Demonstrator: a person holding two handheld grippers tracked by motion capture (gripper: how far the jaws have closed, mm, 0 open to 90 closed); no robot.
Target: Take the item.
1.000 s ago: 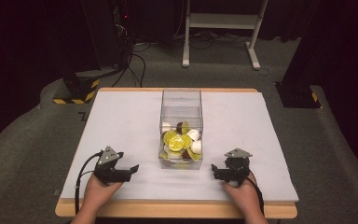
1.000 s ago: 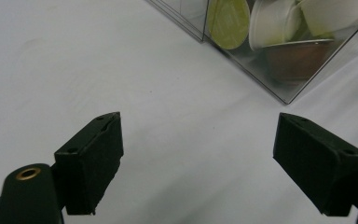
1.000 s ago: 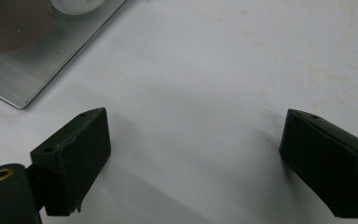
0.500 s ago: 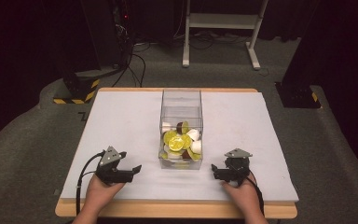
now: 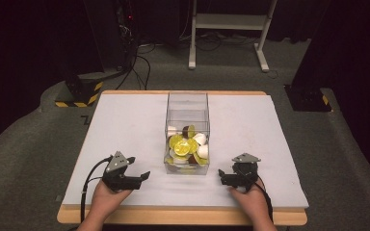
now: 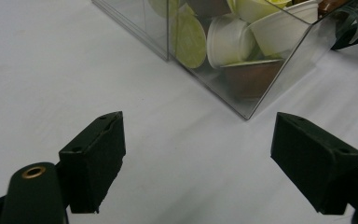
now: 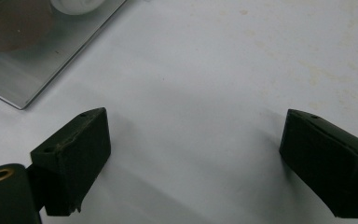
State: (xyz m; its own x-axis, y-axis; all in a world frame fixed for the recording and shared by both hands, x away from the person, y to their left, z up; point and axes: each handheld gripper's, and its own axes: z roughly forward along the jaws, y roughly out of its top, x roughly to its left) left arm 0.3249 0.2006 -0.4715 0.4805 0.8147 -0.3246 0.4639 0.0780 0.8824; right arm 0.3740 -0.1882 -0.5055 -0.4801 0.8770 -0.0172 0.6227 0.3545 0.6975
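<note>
Clear plastic box (image 5: 187, 132) of yellow-lidded and white round pods (image 5: 187, 147) mid-table on white tabletop (image 5: 125, 125). Left gripper (image 5: 137, 175) and right gripper (image 5: 223, 177) flanking its near end, jaws spread wide, gripping nothing.

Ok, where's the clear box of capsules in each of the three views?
High view: clear box at table centre, between both grippers.
Left gripper view: top middle to right, its near corner pointing at the jaws.
Right gripper view: upper left, only a corner.
Shared landmark: white tabletop.
</note>
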